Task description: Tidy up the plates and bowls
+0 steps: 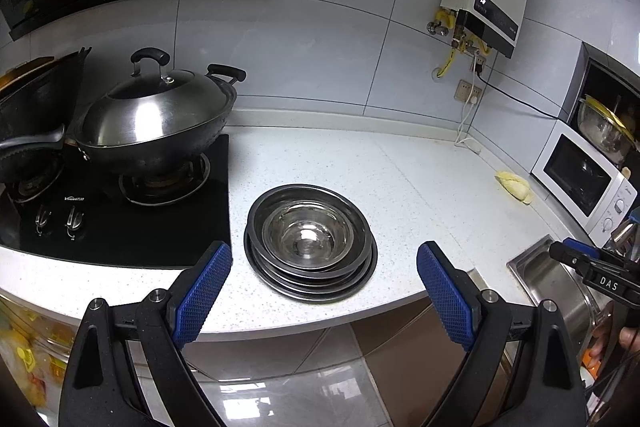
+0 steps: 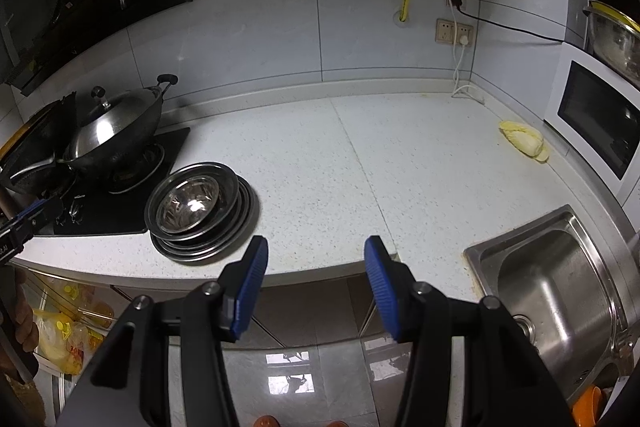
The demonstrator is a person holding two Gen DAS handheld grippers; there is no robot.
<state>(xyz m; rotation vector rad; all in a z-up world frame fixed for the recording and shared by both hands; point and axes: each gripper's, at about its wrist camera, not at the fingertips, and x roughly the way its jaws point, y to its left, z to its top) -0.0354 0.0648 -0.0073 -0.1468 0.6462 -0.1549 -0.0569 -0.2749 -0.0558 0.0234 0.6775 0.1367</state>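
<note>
I am hovering off the counter's front edge, nothing held. The stack of steel plates is sitting just ahead of my left gripper, between its wide-spread pads, with bowls nested on top; it is lying well left of my right gripper, also spread wide. Stacking looks essentially done; next move, I judge, is checking alignment or withdrawing.

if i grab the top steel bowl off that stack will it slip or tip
Probably rigid and fairly light: the top bowl looks like thin polished steel. Its glossy rim may slip against the left gripper pads. It sits nested in the plates below, so lifting could drag or rattle them.
</note>
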